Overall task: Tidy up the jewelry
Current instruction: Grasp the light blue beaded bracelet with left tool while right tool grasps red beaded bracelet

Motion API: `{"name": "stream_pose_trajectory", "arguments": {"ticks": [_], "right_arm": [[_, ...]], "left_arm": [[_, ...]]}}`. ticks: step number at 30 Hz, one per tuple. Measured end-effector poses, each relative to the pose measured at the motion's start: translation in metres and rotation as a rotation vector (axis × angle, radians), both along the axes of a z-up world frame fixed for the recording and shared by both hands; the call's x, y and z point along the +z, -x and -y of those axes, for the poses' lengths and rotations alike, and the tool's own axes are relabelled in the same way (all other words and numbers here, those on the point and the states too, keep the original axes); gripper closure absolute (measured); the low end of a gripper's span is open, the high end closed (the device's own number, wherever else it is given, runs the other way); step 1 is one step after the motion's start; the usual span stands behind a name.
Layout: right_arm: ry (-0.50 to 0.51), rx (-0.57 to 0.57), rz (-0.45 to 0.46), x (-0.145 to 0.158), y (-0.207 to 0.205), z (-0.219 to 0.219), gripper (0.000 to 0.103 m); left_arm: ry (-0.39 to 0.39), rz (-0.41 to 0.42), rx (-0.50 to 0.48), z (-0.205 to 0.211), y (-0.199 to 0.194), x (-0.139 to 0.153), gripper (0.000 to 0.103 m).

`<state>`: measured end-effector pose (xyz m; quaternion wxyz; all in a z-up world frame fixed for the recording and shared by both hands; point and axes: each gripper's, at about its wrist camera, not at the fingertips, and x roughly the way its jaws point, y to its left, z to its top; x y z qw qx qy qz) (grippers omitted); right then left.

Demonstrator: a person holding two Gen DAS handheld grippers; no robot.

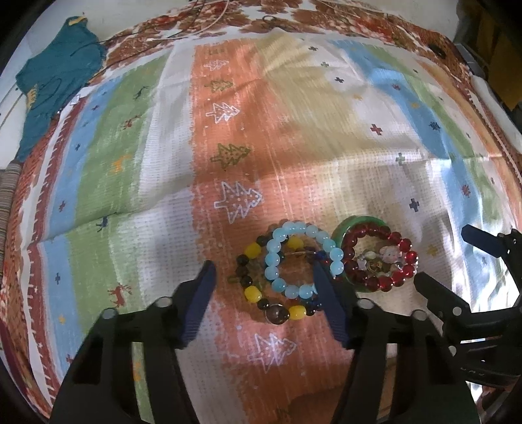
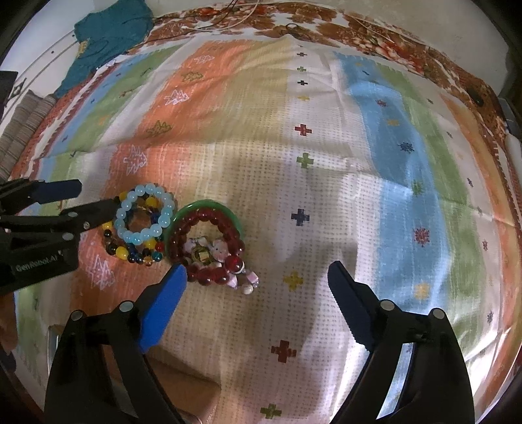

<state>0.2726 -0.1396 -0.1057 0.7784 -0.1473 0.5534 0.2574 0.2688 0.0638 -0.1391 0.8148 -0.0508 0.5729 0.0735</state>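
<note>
On the striped cloth (image 1: 293,137) a light blue bead bracelet (image 1: 270,261) lies on top of a yellow and dark bead bracelet (image 1: 253,292). My left gripper (image 1: 263,270) points down over this pair, jaws partly apart. Its right finger overlaps the blue ring's right side; its left finger stands clear of the beads. Beside them a red bead bracelet (image 2: 208,213) and small charms rest inside a green bangle (image 2: 202,203). My right gripper (image 2: 256,269) is wide open just in front of that pile, its left fingertip next to the red beads and nothing between the pads.
A teal garment (image 1: 55,84) lies at the far left corner, with thin cords (image 2: 228,22) along the patterned far border. Folded striped fabric (image 2: 26,120) sits at the left edge. Something brown like cardboard (image 2: 182,375) shows under the near edge.
</note>
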Motion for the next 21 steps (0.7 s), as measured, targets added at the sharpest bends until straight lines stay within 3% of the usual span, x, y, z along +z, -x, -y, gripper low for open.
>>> {"name": "stream_pose_trajectory", "arguments": {"ticks": [2,7,10,12,14,15,17,21], "right_arm": [[-0.001,-0.001,-0.004,-0.002,-0.001,-0.002,0.018],[-0.002,0.003,-0.033,-0.009,-0.007,-0.007,0.035],[0.001,0.014,-0.051,-0.014,-0.008,-0.009,0.048],[0.002,0.019,-0.059,-0.015,-0.008,-0.010,0.062],[-0.003,0.024,-0.064,-0.016,-0.008,-0.011,0.068],[-0.004,0.028,-0.066,-0.016,-0.008,-0.012,0.074],[-0.002,0.037,-0.068,-0.017,-0.008,-0.014,0.081],[0.005,0.057,-0.070,-0.019,-0.005,-0.018,0.087]], "left_arm": [[0.005,-0.010,0.007,-0.001,-0.003,-0.003,0.053],[0.002,-0.038,-0.010,0.001,-0.007,-0.014,0.054],[0.015,-0.049,-0.016,0.000,-0.010,-0.019,0.064],[0.019,-0.055,-0.017,0.000,-0.012,-0.022,0.070],[0.016,-0.064,-0.022,0.000,-0.014,-0.025,0.072],[0.015,-0.068,-0.025,0.001,-0.014,-0.027,0.080],[0.021,-0.081,-0.034,0.001,-0.014,-0.032,0.086],[0.017,-0.090,-0.044,0.002,-0.015,-0.038,0.091]]}}
